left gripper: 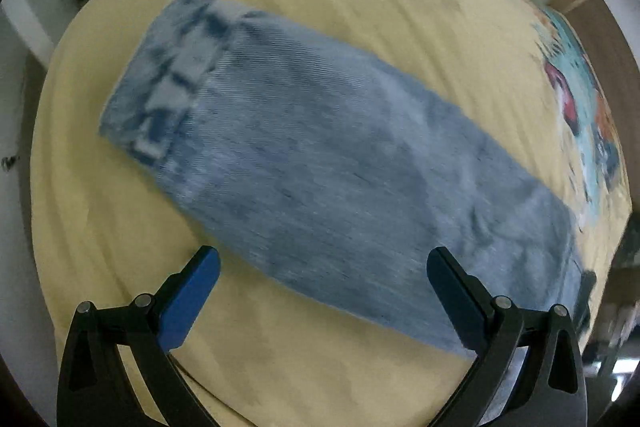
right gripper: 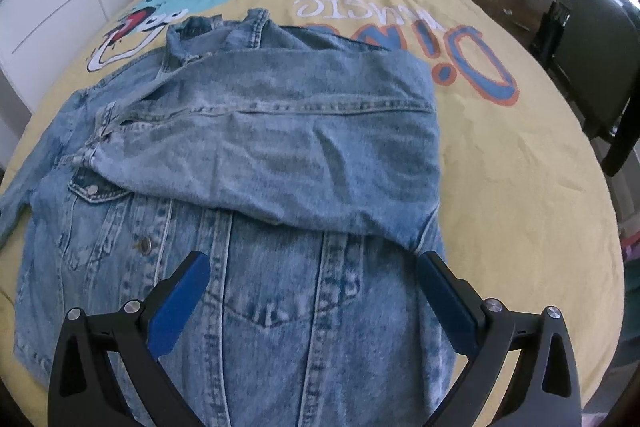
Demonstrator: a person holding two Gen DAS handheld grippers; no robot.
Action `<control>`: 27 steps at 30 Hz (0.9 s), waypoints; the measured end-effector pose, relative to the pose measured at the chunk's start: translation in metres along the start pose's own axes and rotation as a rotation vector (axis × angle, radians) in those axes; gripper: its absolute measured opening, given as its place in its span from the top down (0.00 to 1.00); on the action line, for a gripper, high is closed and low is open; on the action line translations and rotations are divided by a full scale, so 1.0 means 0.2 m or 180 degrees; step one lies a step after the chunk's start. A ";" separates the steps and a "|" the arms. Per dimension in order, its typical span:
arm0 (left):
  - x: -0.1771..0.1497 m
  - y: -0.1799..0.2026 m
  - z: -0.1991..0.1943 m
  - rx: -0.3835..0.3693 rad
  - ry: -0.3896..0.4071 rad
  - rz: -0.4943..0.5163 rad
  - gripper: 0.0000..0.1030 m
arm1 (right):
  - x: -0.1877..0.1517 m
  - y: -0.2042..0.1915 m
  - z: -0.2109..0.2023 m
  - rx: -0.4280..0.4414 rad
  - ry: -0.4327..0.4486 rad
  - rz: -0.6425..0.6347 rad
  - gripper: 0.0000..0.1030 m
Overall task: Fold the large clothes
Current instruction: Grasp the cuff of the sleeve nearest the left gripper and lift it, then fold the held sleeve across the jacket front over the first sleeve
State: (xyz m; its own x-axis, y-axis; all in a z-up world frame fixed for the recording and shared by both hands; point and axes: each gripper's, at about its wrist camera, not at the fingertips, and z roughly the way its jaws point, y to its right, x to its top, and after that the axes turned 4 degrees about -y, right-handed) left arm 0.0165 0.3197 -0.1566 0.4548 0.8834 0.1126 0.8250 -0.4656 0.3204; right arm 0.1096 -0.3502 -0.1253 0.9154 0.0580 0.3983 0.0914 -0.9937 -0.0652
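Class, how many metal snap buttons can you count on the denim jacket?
2: one button on the chest pocket flap, another on the front placket. Others may be hidden under the folded sleeve.

You have lots of bare yellow bed cover (right gripper: pixel 520 187) to the right of the denim jacket (right gripper: pixel 280 147). A dark chair (right gripper: pixel 600 67) stands close beside that bed edge.

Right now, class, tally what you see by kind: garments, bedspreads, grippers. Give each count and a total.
Denim jacket: 1
Yellow bedspread: 1
Grippers, both open over the jacket: 2, left gripper, right gripper
Total: 4
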 end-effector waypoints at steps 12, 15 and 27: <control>0.17 -0.02 0.08 0.0327 0.0288 0.0145 0.02 | -0.04 -0.01 0.01 -0.0031 -0.0089 0.0027 0.00; 0.20 -0.07 0.06 0.0202 0.0282 0.0059 0.07 | -0.05 -0.03 0.02 -0.0017 -0.0112 -0.0002 0.00; 0.39 -0.10 -0.17 0.0296 0.0297 0.0412 0.95 | -0.04 -0.08 0.01 0.0055 -0.0097 -0.0051 0.00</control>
State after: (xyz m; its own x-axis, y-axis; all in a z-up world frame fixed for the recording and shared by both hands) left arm 0.0249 0.3996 -0.1222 0.5296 0.8149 0.2355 0.7910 -0.5747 0.2097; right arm 0.1010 -0.3355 -0.1299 0.9252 0.0772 0.3715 0.1127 -0.9908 -0.0748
